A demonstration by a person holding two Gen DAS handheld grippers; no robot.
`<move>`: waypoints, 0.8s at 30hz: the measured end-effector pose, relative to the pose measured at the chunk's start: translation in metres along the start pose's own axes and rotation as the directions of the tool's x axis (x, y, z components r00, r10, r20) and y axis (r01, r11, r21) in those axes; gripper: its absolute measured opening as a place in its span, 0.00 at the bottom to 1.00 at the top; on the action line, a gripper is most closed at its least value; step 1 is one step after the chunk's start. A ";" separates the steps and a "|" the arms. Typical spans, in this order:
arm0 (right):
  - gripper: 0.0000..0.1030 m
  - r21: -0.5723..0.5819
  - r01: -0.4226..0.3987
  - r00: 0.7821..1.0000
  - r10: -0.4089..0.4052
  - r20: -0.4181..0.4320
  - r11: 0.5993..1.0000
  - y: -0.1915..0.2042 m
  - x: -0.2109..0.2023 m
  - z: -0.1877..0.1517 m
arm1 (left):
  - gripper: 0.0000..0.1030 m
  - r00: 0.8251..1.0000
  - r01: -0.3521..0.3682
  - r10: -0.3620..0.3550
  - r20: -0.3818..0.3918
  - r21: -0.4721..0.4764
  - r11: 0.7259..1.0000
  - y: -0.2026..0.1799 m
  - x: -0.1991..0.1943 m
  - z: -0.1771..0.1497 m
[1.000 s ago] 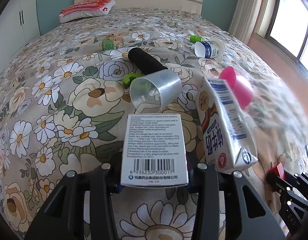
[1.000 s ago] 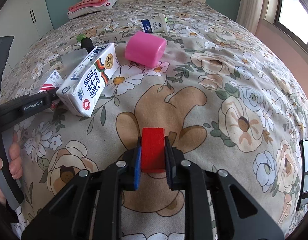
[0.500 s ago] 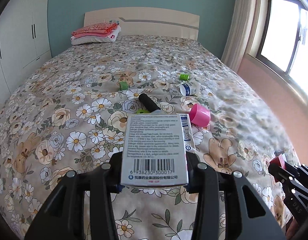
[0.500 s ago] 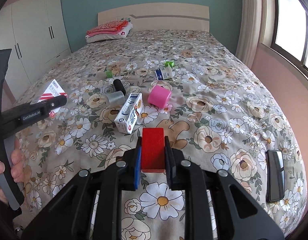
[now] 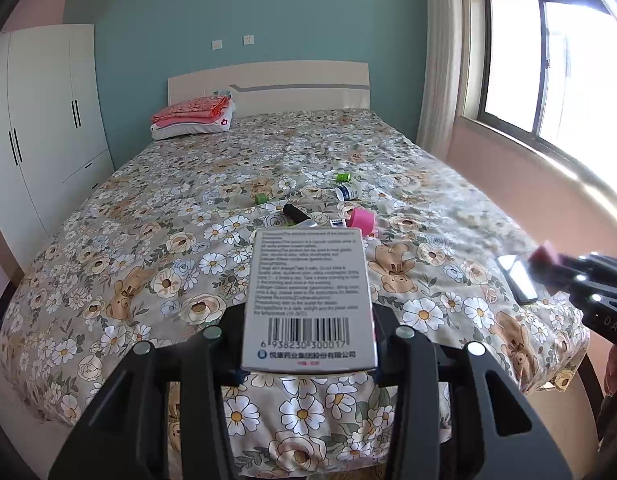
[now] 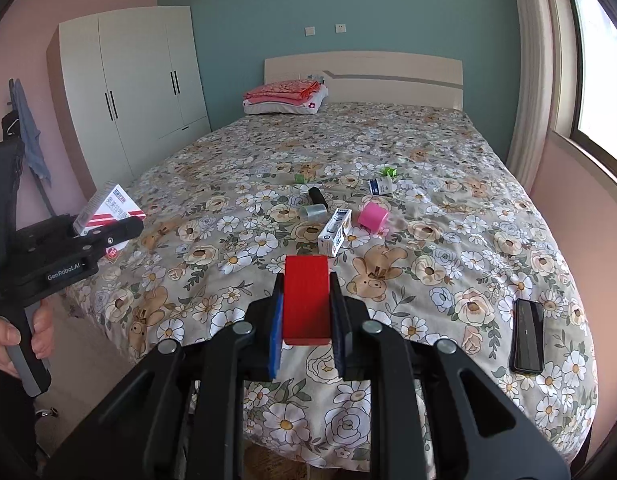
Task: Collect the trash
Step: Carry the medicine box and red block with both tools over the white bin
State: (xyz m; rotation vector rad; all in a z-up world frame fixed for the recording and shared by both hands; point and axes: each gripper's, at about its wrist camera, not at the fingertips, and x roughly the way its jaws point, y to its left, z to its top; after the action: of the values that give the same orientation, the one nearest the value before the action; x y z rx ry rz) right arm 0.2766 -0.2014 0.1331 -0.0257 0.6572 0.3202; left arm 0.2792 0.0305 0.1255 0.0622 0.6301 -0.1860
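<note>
At the bottom centre of its view, the left gripper is clamped on a white medicine box. The right gripper is clamped on a red block, low centre. More trash, including a milk carton and pink cup, lies mid-frame on the floral bed.

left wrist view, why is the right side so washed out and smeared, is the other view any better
Left wrist view: sunlight through the window blows out the right edge, and the right gripper with its small red block is motion-blurred; the white barcoded medicine box stays sharp. Right wrist view: evener light, red block crisp; fisheye bends the white wardrobe.
</note>
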 end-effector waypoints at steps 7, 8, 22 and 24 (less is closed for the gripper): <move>0.20 -0.037 -0.077 0.995 0.074 -0.066 0.996 0.024 -0.036 -0.068 | 0.43 0.996 0.081 -0.079 -0.049 0.031 0.996 -0.010 -0.048 -0.074; 0.20 -0.041 -0.086 0.993 0.082 -0.084 0.995 0.027 -0.037 -0.079 | 0.43 0.994 0.088 -0.085 -0.063 0.038 0.995 -0.012 -0.051 -0.086; 0.20 -0.060 -0.200 0.860 0.146 -0.490 0.978 0.069 0.045 -0.247 | 0.43 0.883 0.172 -0.175 -0.435 -0.046 0.984 -0.025 0.014 -0.262; 0.20 -0.054 -0.212 0.824 0.149 -0.547 0.976 0.075 0.064 -0.270 | 0.43 0.858 0.177 -0.192 -0.476 -0.076 0.981 -0.029 0.028 -0.282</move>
State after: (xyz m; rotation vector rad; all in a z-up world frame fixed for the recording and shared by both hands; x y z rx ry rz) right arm 0.1405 -0.1459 -0.1138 -0.1688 1.2109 0.5442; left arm 0.1320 0.0297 -0.1185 0.0183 1.1421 -0.3537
